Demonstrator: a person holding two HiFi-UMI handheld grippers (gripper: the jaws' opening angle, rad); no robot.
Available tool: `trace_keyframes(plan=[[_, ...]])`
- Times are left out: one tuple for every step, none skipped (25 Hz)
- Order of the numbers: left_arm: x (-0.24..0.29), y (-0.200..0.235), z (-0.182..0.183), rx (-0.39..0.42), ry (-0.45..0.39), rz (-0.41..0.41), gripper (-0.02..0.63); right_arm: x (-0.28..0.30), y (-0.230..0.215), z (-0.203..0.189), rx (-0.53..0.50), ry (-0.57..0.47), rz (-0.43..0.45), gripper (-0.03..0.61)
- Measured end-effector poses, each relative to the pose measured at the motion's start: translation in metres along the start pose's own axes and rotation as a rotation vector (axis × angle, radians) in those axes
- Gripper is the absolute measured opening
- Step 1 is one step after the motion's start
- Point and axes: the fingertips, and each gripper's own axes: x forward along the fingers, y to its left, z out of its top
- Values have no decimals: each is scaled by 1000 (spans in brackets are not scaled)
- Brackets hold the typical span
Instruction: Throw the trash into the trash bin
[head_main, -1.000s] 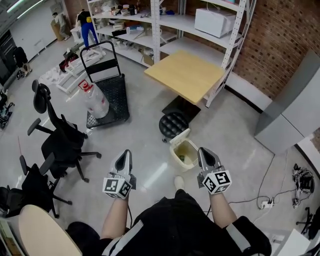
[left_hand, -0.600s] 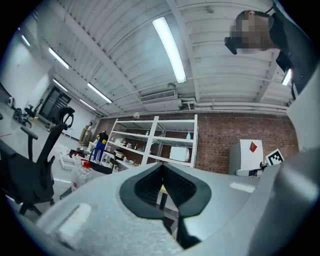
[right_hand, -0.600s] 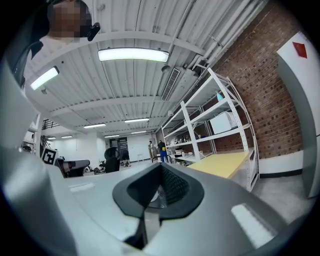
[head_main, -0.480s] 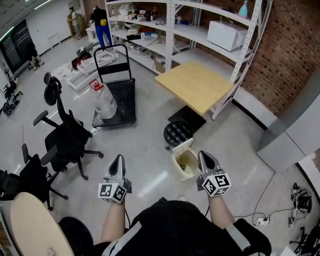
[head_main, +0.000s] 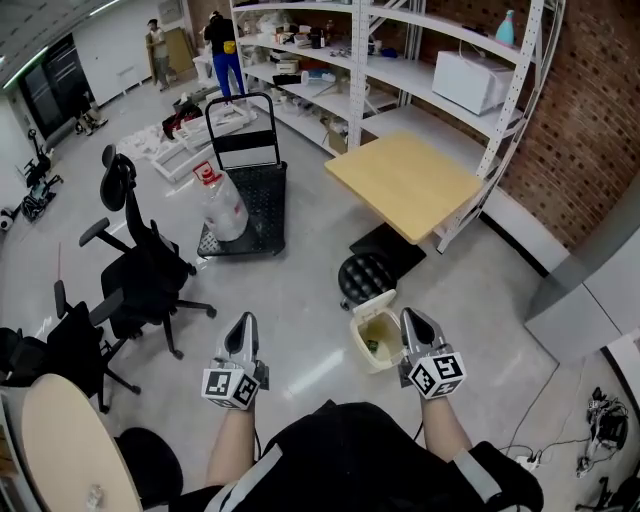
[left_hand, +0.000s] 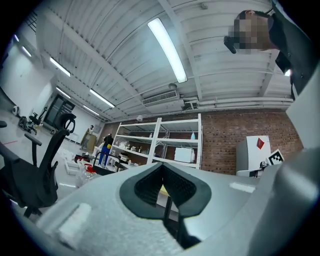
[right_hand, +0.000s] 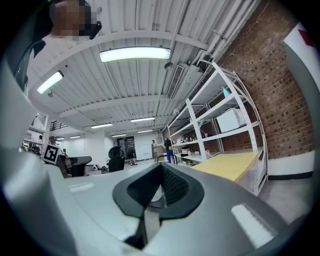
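Observation:
A cream trash bin (head_main: 361, 338) stands on the floor with its lid tipped back, and small bits of trash (head_main: 372, 346) lie inside. My right gripper (head_main: 412, 319) (right_hand: 161, 171) hovers at the bin's right edge, held about level, jaws shut with nothing between them. Further left over bare floor, my left gripper (head_main: 243, 324) (left_hand: 162, 170) is also shut and empty. I see no trash in either gripper.
A black round stool (head_main: 365, 275) and a wooden table (head_main: 405, 182) stand just beyond the bin. A black cart (head_main: 245, 205) carrying a clear bag (head_main: 222, 205), office chairs (head_main: 140, 270), metal shelves (head_main: 400, 60) and a round table (head_main: 75, 450) surround the floor. Two people (head_main: 225, 45) stand far back.
The head view has shifted, so the bin, stool and table sit lower and further right in the picture. The bin now lies closer to the right gripper. Both grippers stay shut and empty.

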Motion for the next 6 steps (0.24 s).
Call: trace_keyframes(plan=[[1, -1, 0, -1, 4, -4, 0, 1, -1, 0, 7, -1, -1, 6], [2, -2, 0, -2, 7, -6, 0, 3, -1, -1, 13, -1, 0, 6], [3, -3, -1, -1, 10, -8, 0, 4, -2, -1, 16, 0, 3, 5], [4, -4, -1, -1, 13, -7, 0, 6, -2, -1, 17, 1, 7, 5], [5, -4, -1, -1, 14, -6, 0, 7, -2, -1, 16, 3, 11, 6], [6, -5, -1, -2, 16, -4, 0, 8, -2, -2, 15, 6, 16, 6]])
